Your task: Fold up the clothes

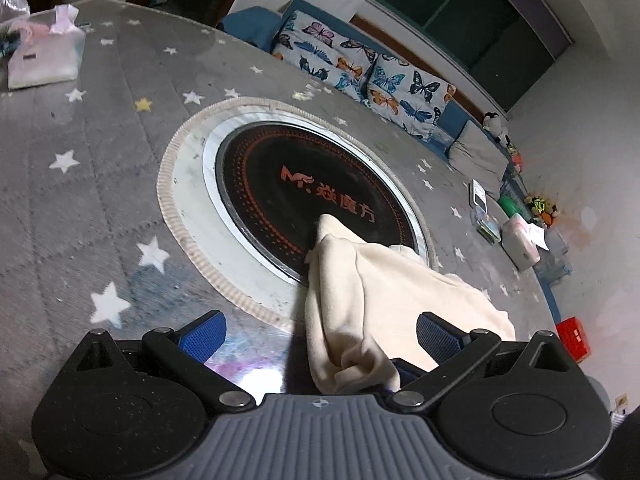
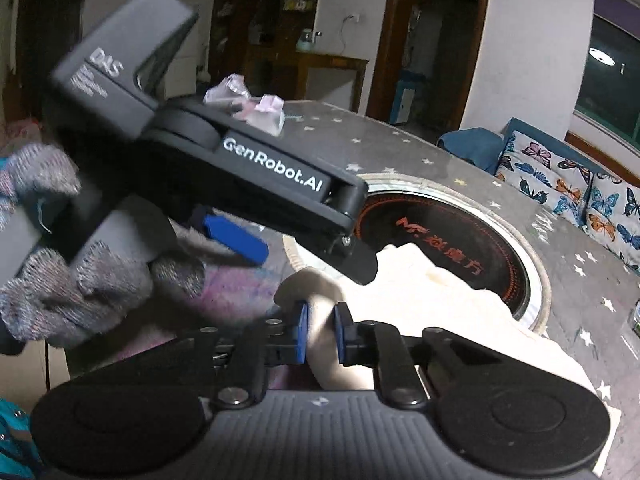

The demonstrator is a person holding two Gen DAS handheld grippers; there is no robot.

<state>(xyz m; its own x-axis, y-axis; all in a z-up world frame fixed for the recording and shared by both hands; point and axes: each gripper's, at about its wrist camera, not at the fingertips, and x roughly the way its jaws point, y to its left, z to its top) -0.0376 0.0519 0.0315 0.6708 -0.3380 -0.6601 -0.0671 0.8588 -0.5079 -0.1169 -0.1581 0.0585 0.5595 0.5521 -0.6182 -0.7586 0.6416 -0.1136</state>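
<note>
A cream garment [image 1: 360,280] lies bunched on the round table, partly over the black cooktop disc [image 1: 304,184]. My left gripper [image 1: 320,332] is open, its blue pads [image 1: 202,336] wide apart on either side of a bunched fold of the cloth. In the right wrist view my right gripper [image 2: 322,330] is shut on a pinched fold of the cream garment [image 2: 440,300]. The left gripper body [image 2: 256,184] hovers just above and left of it, held by a gloved hand [image 2: 80,288].
The table has a grey star-print cover [image 1: 80,160]. A tissue pack [image 1: 44,56] sits at the far left, small boxes and a phone [image 1: 480,196] at the right edge. A butterfly-print sofa [image 1: 360,64] stands behind the table.
</note>
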